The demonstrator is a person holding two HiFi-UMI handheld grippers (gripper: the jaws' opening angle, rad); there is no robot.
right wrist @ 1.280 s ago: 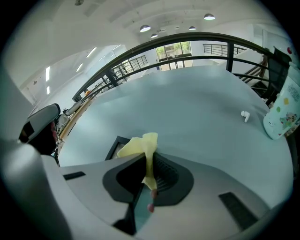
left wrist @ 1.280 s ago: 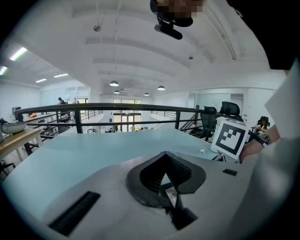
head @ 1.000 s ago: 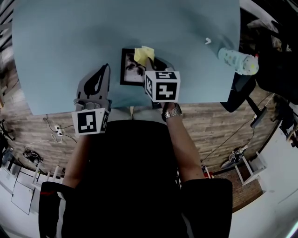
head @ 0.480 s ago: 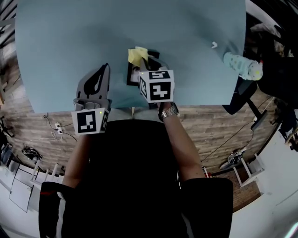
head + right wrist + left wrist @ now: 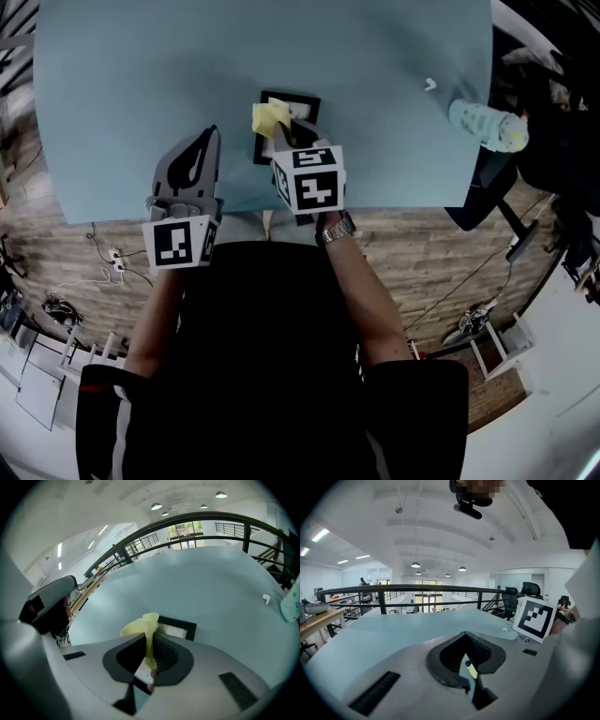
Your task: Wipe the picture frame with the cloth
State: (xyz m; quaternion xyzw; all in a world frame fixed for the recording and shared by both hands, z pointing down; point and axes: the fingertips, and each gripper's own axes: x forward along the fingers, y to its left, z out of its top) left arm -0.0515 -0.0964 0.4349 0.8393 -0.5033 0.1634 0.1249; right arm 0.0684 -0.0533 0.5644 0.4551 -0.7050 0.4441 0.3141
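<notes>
Yellow cloth (image 5: pixel 269 117) is bunching out from the tips of the right tool (image 5: pixel 279 134), whose jaws are pinching tight on it. In the right gripper view the fabric is running up between the two pads and flopping over toward the left. That tool is reaching out over the near part of the black picture frame (image 5: pixel 292 98), angling slightly to the far left, with the cloth sitting over the frame's left side. The frame is lying flat on the pale blue surface (image 5: pixel 122 75), close to its near edge and about midway across. The right forearm is stretching forward from the body, a wristwatch (image 5: pixel 339 228) showing just behind the marker cube. The left tool (image 5: pixel 212 134) is hovering to the left of the frame, apart from it and pointing straight away, its jaws sitting together with nothing between them. A pale bottle (image 5: pixel 483 124) is lying at the surface's right edge.
</notes>
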